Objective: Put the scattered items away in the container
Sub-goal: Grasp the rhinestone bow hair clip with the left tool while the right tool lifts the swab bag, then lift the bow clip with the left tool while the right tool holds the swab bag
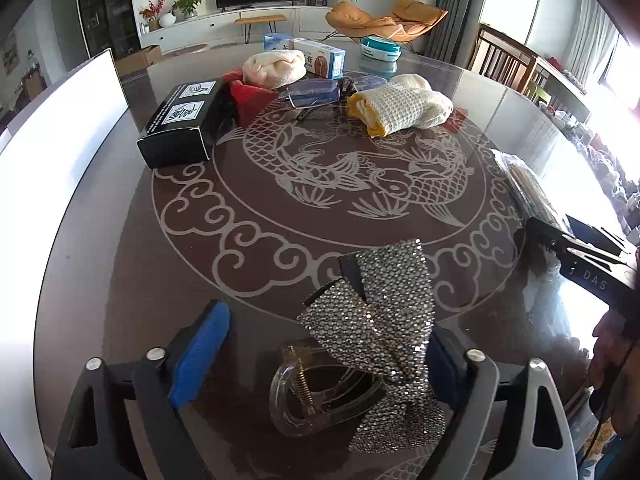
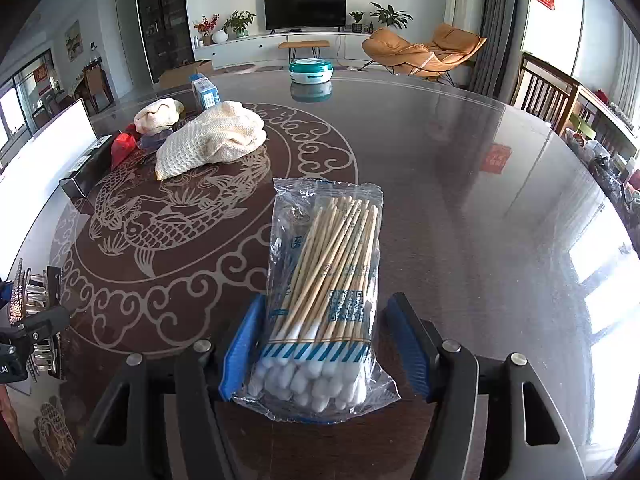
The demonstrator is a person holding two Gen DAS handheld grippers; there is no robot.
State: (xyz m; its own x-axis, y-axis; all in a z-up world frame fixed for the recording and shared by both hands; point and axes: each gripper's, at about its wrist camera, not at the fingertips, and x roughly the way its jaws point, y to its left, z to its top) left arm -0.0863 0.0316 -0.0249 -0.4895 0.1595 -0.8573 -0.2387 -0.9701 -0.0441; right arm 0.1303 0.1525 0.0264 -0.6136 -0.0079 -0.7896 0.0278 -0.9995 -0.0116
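A rhinestone bow hair clip [image 1: 376, 320] with a clear claw lies on the glass table [image 1: 280, 240] between the fingers of my left gripper [image 1: 324, 344]. That gripper is open wide: its left pad [image 1: 200, 356] stands well clear of the clip, while the right pad sits close against the bow. A clear pack of cotton swabs [image 2: 324, 280] lies between the fingers of my right gripper [image 2: 326, 320], also open, with a gap at its right pad [image 2: 408, 344]. A white container wall [image 1: 60, 140] rises at the table's left edge.
Toward the far side lie a black box [image 1: 180, 124], a red item [image 1: 248, 94], a folded cream towel [image 1: 400, 108], another towel [image 1: 276, 66], blue glasses [image 1: 316, 92], cartons [image 1: 320, 56] and a teal tin [image 1: 380, 49]. Chairs [image 2: 552, 92] stand at the right.
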